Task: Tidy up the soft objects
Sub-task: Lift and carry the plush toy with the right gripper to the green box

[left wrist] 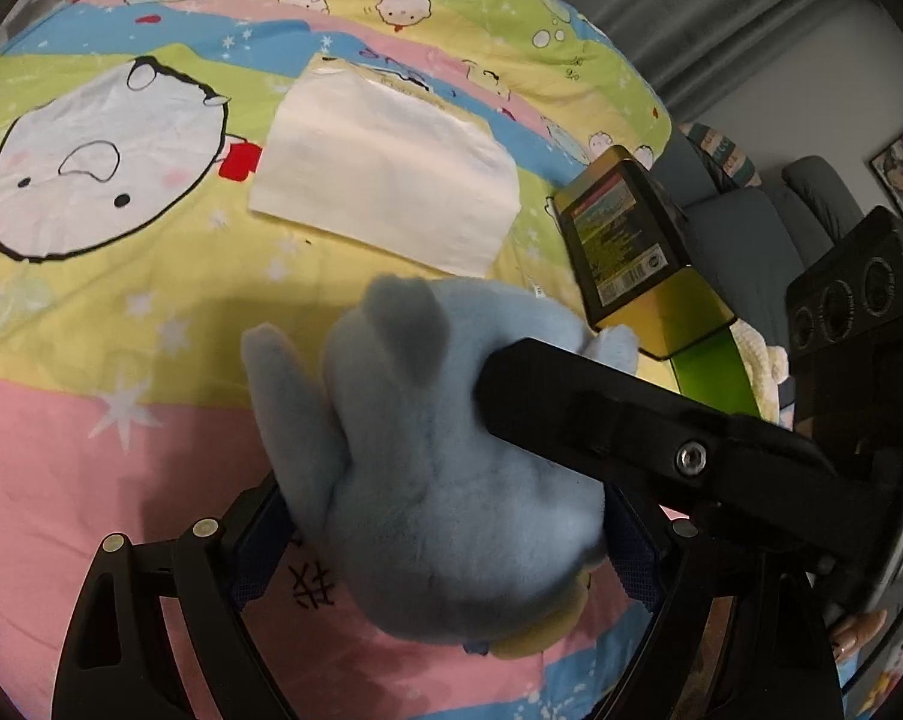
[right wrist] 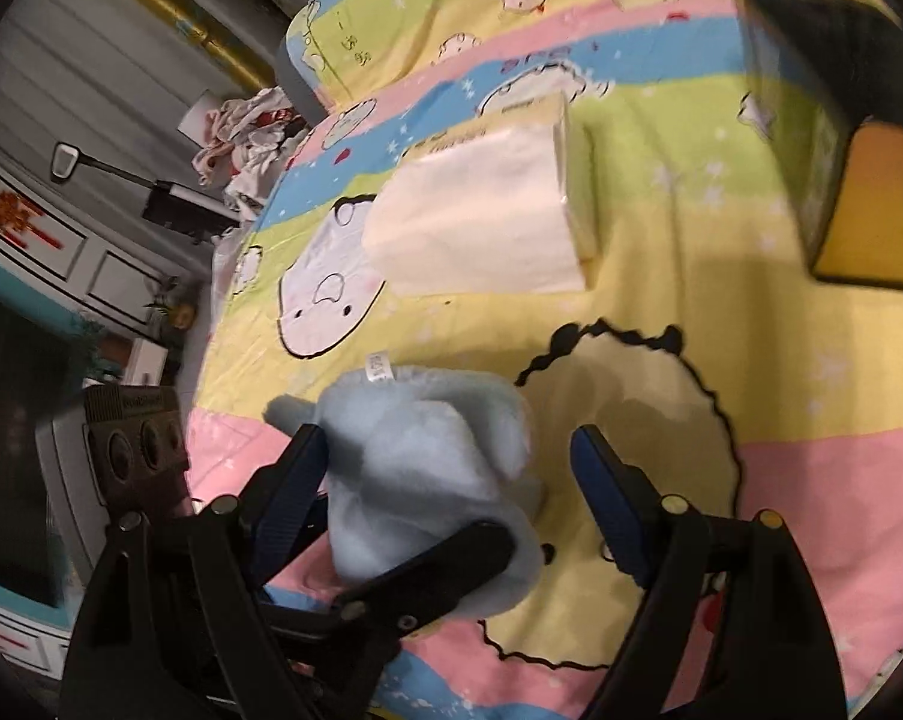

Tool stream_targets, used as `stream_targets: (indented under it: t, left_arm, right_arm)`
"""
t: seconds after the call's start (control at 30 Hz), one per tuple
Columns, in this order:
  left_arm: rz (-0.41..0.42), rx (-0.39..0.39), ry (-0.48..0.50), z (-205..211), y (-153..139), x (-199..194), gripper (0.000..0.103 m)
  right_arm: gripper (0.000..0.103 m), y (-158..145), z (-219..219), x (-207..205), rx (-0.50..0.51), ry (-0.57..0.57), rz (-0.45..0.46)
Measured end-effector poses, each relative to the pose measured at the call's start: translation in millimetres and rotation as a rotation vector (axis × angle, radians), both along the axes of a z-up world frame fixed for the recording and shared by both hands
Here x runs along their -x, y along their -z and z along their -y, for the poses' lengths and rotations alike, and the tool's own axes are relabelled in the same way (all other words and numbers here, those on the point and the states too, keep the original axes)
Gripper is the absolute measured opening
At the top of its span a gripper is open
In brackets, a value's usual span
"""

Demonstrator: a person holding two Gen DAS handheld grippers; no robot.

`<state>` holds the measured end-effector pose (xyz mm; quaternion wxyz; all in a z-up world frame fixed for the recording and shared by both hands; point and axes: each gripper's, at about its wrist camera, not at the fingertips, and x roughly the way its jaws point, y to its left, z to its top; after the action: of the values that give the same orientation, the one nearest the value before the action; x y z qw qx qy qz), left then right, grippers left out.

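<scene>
Blue plush toy (left wrist: 427,480) sat on the bed (left wrist: 91,420) inside the left claw (left wrist: 445,546), wide around it, grip uncertain; tissue pack (left wrist: 385,192) and box (left wrist: 625,240) lay untouched. From the right wrist, the right claw (right wrist: 451,480) stood open, one finger (right wrist: 295,480) touching the toy, so sorting seemed barely begun.

A home bedroom. Shown by a bed (right wrist: 751,360) under a cartoon-printed quilt (left wrist: 121,360), grey curtains (left wrist: 691,18), a grey armchair (left wrist: 751,222) beside it, a panelled cabinet (right wrist: 61,252) and a heap of clothes (right wrist: 247,132).
</scene>
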<state>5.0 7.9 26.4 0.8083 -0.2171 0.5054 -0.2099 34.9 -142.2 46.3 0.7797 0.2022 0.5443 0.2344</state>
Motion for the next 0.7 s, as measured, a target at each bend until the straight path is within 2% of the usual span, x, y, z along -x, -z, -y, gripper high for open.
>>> stream_targets:
  t: [0.07, 0.1, 0.2, 0.4, 0.7]
  left_arm:
    - [0.011, -0.006, 0.003, 1, 0, 0, 0.087]
    - [0.020, -0.002, 0.008, 2, -1, 0, 0.083]
    - [0.031, -0.018, 0.000, 2, -3, 1, 0.075]
    - [0.099, -0.018, 0.001, 1, -19, 10, 0.074]
    - [0.247, -0.053, 0.009, 4, -65, 32, 0.074]
  right_arm:
    - [0.078, 5, 1, -1, -0.053, -0.011, -0.020]
    - [0.076, 7, 0, -2, -0.076, -0.020, -0.029]
    - [0.062, 12, -3, -1, -0.162, -0.049, -0.060]
    - [0.059, -6, -3, 6, -0.189, -0.059, -0.004]
    - [0.059, -51, 2, 24, -0.240, -0.060, 0.124]
